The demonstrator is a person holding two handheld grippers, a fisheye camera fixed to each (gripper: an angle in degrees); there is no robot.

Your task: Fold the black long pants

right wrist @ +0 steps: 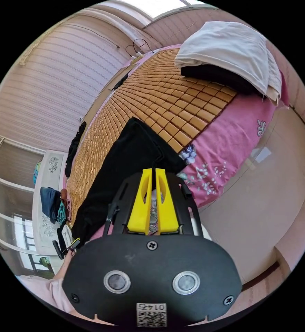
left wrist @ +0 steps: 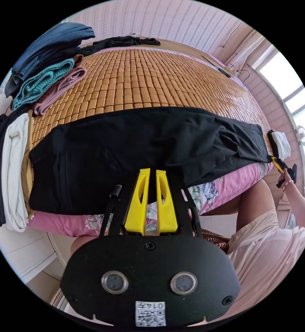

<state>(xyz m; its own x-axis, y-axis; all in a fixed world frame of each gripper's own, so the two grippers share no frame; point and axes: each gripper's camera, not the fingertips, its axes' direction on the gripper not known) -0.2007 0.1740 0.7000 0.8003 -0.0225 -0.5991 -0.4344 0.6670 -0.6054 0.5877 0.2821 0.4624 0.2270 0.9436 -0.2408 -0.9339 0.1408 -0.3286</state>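
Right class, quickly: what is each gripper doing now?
Left gripper: shut on the black pants.
Right gripper: shut on the pants' other end.

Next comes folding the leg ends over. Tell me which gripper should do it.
Right, probably. The right gripper is at the leg end of the black pants; the left gripper is mid-length along their near edge.

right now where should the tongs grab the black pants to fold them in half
Take the black pants at the hem end, coming from the bed's near edge. They lie flat and stretched out along that edge of the bamboo mat, so the hem corners probably pinch easily and can be carried toward the waist.
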